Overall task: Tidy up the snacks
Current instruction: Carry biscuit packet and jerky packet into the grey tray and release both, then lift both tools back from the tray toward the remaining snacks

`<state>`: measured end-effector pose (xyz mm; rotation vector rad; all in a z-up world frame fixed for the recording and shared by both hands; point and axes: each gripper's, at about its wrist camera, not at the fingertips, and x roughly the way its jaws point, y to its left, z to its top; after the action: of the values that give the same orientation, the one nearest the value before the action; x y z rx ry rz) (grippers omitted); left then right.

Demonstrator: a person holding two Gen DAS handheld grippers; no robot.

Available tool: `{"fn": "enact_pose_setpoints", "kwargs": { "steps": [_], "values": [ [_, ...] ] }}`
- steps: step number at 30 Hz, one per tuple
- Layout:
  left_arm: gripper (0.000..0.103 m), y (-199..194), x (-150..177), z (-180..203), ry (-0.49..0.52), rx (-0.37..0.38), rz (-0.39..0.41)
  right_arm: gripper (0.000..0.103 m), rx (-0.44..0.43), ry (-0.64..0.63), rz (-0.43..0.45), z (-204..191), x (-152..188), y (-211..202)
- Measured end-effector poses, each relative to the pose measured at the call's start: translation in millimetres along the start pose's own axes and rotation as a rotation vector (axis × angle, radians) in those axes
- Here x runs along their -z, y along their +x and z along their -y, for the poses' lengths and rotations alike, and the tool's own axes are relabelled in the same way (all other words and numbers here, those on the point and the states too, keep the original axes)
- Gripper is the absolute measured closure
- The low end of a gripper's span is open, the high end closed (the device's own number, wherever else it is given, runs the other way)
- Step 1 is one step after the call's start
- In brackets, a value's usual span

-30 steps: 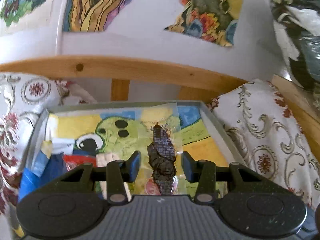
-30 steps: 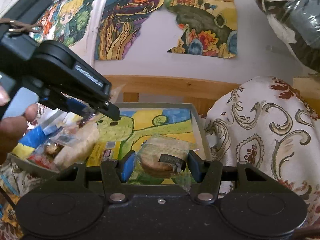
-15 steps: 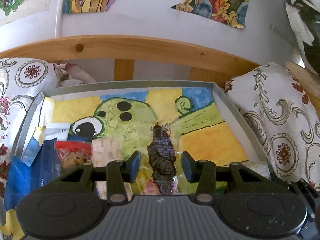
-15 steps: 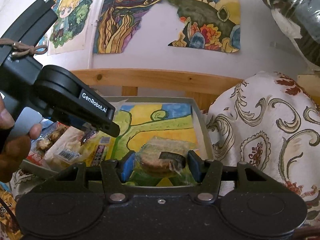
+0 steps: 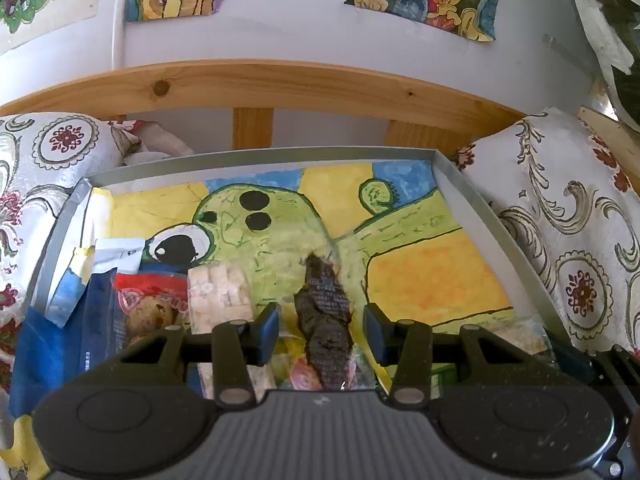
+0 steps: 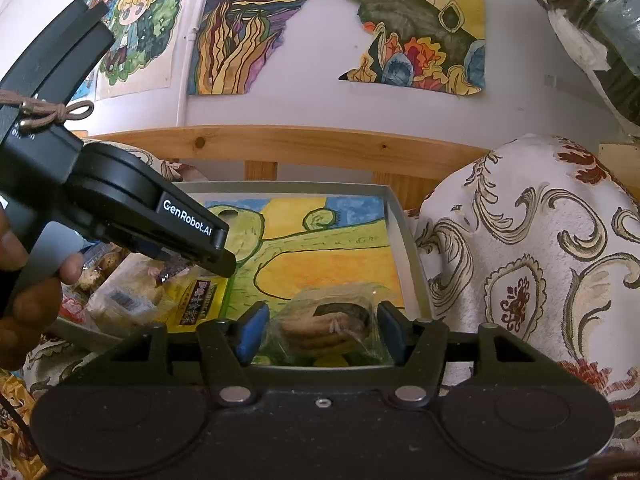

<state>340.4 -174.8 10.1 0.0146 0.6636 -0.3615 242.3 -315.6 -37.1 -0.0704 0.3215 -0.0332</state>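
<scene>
Clear crinkled film wraps the dark dried snack (image 5: pixel 325 316), which sits upright between the fingers of the left tongs (image 5: pixel 321 334); both blue pads stand apart from it with a gap on each side, so the jaws are open and I cannot tell what bears the packet. Under those tongs lies the grey tray (image 5: pixel 256 157), its floor lined with a yellow and green painted sheet. Just left of the left pad sits a pale wafer block (image 5: pixel 219 294), and further left a red packet of round snacks (image 5: pixel 149 300) and a blue pouch (image 5: pixel 44 344).

In the right wrist view, a round biscuit in clear wrap (image 6: pixel 325 326) lies between the pads of the right tongs (image 6: pixel 322 330) at the tray's near right corner; the pads are spread wide and seem just clear of the wrapper. A yellow packet with black print (image 6: pixel 200 300) lies left of them. The left tongs reach in from the left, gripped by a hand (image 6: pixel 28 292). Patterned cloth (image 6: pixel 532 248) bulges to the right of the tray, and a wooden rail (image 6: pixel 320 146) runs beyond it.
</scene>
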Motion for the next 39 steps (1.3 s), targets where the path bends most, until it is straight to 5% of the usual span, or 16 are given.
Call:
{"fn": "enact_pose_setpoints", "kwargs": {
  "steps": [23, 39],
  "values": [
    [0.005, -53.7, -3.8, -10.7, -0.052, -0.048, 0.111, 0.009, 0.006, 0.045, 0.087, 7.6, -25.3, -37.4],
    [0.001, -143.0, 35.5, -45.0, -0.138, -0.159, 0.174, 0.001, -0.067, 0.104, 0.140, -8.3, -45.9, -100.1]
  ]
}}
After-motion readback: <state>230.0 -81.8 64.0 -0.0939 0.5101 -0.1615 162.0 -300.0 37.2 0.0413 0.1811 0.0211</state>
